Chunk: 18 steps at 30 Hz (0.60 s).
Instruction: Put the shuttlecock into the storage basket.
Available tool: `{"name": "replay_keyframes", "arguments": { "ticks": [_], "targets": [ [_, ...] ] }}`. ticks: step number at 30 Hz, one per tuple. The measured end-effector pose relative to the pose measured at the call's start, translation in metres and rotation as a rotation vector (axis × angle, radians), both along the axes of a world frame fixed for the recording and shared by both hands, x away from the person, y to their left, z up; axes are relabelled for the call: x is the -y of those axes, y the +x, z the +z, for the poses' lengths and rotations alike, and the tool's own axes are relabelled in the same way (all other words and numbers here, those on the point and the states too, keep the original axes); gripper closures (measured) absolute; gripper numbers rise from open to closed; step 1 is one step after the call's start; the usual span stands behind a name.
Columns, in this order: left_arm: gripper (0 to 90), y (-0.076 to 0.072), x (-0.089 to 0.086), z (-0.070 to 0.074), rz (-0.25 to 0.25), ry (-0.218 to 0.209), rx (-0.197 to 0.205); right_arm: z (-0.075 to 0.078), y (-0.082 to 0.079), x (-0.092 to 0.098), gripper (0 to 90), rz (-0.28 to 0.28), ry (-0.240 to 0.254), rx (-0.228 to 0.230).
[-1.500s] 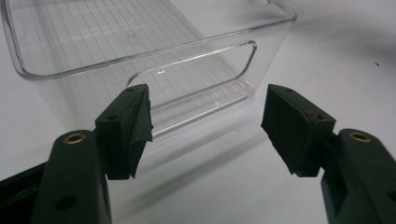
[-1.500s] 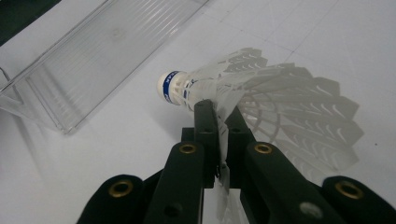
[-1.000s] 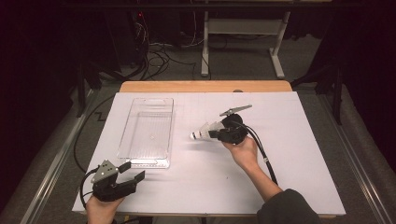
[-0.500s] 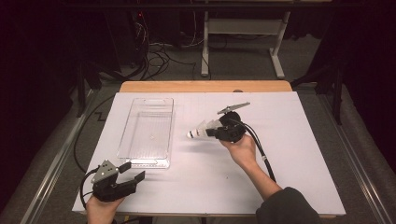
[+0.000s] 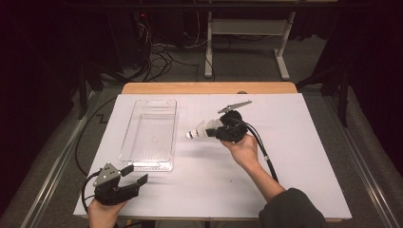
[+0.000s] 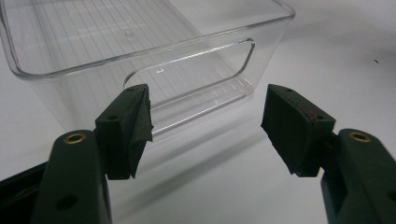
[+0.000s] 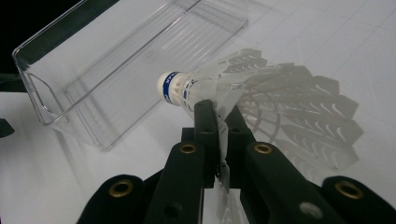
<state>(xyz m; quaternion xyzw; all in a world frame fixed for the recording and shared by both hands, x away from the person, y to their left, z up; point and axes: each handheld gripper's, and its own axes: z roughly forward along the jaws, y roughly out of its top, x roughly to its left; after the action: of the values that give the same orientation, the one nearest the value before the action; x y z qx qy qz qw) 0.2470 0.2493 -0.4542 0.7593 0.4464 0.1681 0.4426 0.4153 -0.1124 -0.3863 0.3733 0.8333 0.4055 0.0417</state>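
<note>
A white feathered shuttlecock (image 5: 198,130) with a blue band on its cork (image 7: 173,88) is pinched by its feather skirt in my right gripper (image 5: 212,129), which is shut on it above the table, just right of the clear plastic bin (image 5: 148,133). The cork points left toward the bin (image 7: 116,56). My left gripper (image 5: 134,175) rests open at the table's near left corner, its jaws wide apart with nothing between them. In the left gripper view the bin's near end wall (image 6: 187,70) with its handle cutout stands just beyond the left gripper (image 6: 205,121).
The white table top (image 5: 294,156) has a wooden strip along its far edge. A black cable (image 5: 262,152) trails from the right gripper along the forearm. Cables and a white table frame (image 5: 247,38) lie on the dark floor beyond.
My right gripper has drifted slightly left toward the bin with the shuttlecock in it. The left gripper has stayed put.
</note>
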Motion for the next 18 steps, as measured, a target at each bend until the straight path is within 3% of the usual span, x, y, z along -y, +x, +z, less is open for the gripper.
{"name": "replay_keyframes", "arguments": {
  "ticks": [18],
  "targets": [
    [34.0,0.0,0.0,0.0,-0.003,0.001,0.001,0.016,0.001,-0.018,89.1,0.033,0.0,0.028]
  ]
}}
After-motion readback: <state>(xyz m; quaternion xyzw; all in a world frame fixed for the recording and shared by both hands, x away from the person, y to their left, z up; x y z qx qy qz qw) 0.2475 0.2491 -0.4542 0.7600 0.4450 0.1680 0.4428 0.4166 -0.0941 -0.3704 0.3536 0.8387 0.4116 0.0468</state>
